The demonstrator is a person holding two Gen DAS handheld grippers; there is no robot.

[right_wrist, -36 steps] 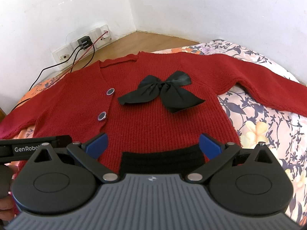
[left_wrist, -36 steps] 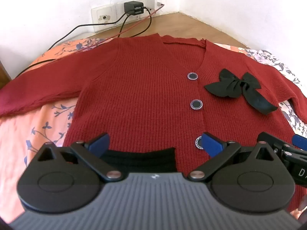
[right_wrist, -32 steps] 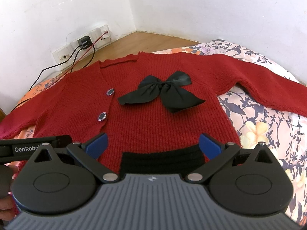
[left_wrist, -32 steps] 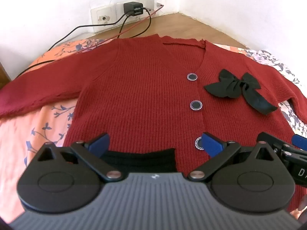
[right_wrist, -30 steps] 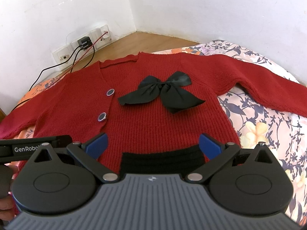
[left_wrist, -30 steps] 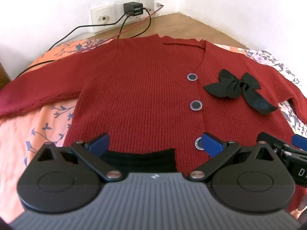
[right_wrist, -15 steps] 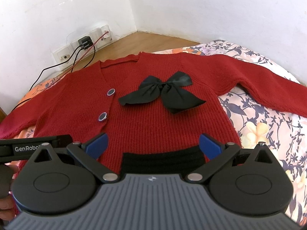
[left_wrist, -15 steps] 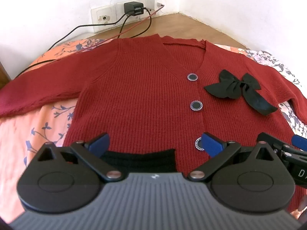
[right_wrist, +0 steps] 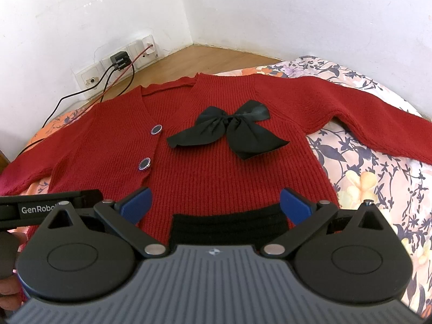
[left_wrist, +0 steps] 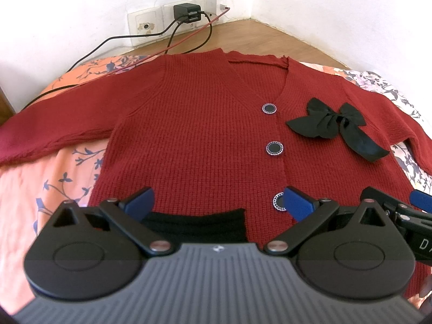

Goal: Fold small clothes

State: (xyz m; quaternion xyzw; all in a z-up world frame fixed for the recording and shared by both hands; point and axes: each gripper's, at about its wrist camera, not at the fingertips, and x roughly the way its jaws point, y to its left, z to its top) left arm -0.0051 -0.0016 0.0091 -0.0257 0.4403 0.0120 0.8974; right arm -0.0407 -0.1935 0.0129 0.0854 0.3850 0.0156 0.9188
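- On a floral bedsheet (right_wrist: 372, 167), a red cardigan (left_wrist: 194, 140) lies flat, front up, with both sleeves spread out to the sides and the neckline toward the wall.
- A black bow (right_wrist: 229, 129) sits on the chest of the cardigan, beside the button line.
- Three dark round buttons run down the front; the top button (left_wrist: 269, 108) lies just under the V of the neck, and the lowest is partly hidden behind the left gripper's right finger.
- The left gripper (left_wrist: 218, 202) hovers over the hem on the cardigan's left half, jaws spread wide and holding nothing.
- The right gripper (right_wrist: 216, 201) hovers over the hem below the bow, jaws likewise spread wide and empty.
- A black ribbed patch (left_wrist: 197, 225) shows at the hem between each gripper's fingers; whether it is part of the cardigan or a separate piece I cannot tell.
- The two grippers sit side by side, each visible at the edge of the other's view.
- A wall socket strip (left_wrist: 172, 21) behind the bed carries a black plug (left_wrist: 186, 10), with black and red cables (left_wrist: 189, 40) trailing toward the cardigan's collar.
- A wooden ledge (right_wrist: 216, 59) runs along the wall beyond the neckline.
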